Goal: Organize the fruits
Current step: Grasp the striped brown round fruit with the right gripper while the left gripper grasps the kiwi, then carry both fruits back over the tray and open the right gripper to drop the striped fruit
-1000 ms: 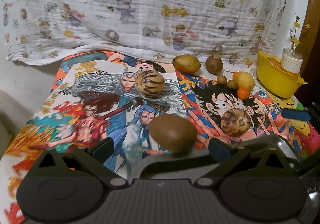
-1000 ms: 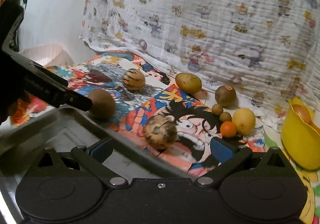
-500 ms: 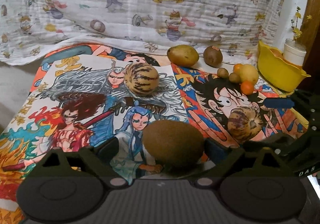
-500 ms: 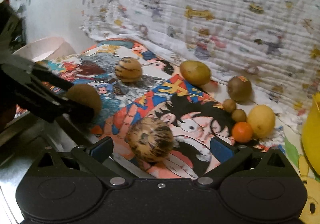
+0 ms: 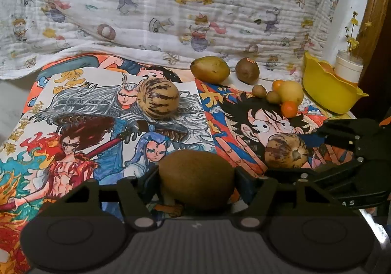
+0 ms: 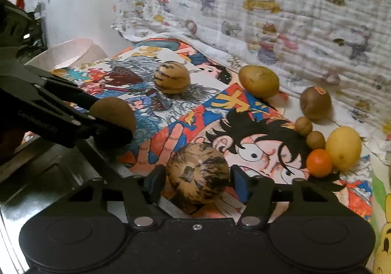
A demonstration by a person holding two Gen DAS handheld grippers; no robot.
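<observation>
Left gripper [image 5: 196, 179]: jaws have just been closing, now pressed against both sides of a brown kiwi [image 5: 196, 178]. Kiwi sits on the cartoon-print cloth [image 5: 80, 112] at its near edge, long axis crosswise between the pads.

Right gripper [image 6: 196, 182]: jaws also just closing, now clamped around a striped round melon [image 6: 198, 173] on the same cloth, stem scar turned toward the camera, slightly left. No clear long axis.

Farther right: small orange [image 6: 319, 162] touching a lemon [image 6: 347, 148].
</observation>
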